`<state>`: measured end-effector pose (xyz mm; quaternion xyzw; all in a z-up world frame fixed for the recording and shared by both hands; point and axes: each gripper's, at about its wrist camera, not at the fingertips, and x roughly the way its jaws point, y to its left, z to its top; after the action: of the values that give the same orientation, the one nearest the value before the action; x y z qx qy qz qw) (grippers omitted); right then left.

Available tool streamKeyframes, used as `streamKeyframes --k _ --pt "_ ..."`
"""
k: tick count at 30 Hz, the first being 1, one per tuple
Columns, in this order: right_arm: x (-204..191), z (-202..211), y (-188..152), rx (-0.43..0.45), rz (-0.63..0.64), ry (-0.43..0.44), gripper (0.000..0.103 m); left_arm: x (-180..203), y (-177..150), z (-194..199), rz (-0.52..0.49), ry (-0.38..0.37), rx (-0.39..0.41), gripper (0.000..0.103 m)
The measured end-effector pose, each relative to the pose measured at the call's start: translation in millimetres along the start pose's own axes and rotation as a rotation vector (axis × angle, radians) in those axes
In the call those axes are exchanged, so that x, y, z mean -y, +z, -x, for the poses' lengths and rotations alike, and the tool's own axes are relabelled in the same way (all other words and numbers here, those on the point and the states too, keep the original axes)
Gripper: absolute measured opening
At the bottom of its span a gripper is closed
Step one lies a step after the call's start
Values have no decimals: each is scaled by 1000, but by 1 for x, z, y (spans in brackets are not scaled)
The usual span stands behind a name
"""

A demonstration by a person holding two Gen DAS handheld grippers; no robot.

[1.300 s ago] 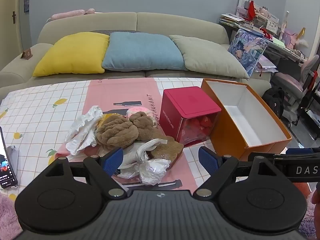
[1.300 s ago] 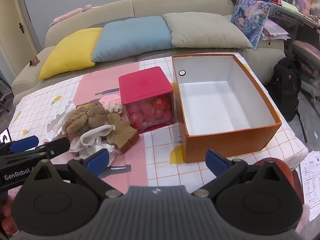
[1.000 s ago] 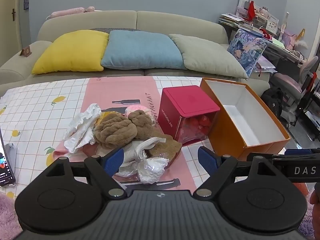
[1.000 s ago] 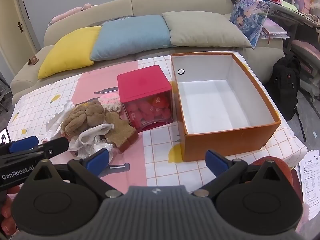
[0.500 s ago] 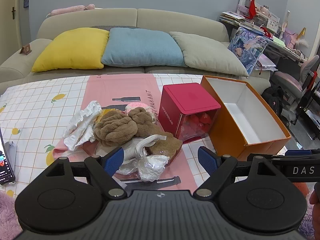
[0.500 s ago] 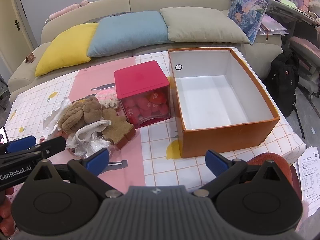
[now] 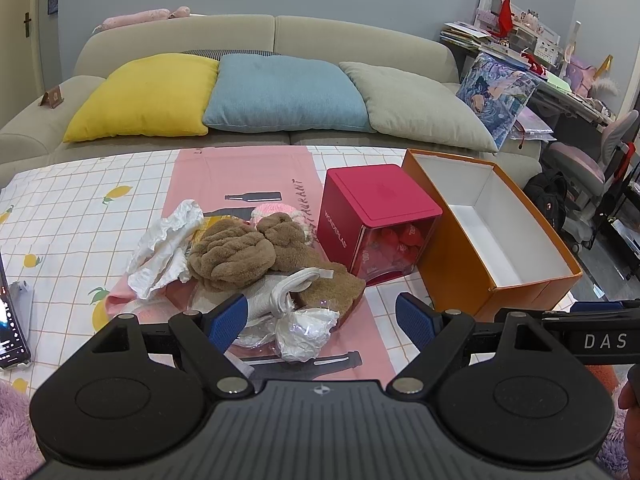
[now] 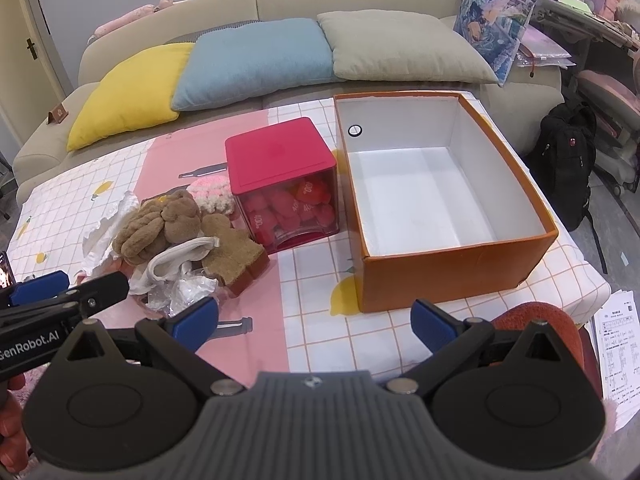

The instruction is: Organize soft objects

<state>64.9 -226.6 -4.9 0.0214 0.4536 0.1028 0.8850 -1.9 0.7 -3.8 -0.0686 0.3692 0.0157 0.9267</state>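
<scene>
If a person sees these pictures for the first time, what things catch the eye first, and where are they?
The big orange box stands open and empty at the table's right side. Beside it, to the left, is a pink cube container of red items, and further left lies a pile of brown plush pieces.

place: home living room | evidence: sofa (image 7: pixel 276 36), cushions (image 7: pixel 284 94), tablecloth-covered table (image 7: pixel 72 208), cluttered desk (image 7: pixel 560 76)

Surface (image 8: pixel 320 336) under a white grid cloth with lemon prints and a pink centre strip, heap of soft objects (image 8: pixel 176 240) left, red-lidded clear box (image 8: pixel 282 184) beside it, open orange box (image 8: pixel 448 200) right, phone (image 7: pixel 10 320) at left edge
</scene>
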Motion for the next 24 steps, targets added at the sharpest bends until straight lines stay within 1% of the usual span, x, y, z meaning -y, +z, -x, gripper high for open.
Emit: streamKeyframes --k 24 --pt "0 -6 1 -36 -17 -18 100 1 -4 -2 -2 -4 -6 98"
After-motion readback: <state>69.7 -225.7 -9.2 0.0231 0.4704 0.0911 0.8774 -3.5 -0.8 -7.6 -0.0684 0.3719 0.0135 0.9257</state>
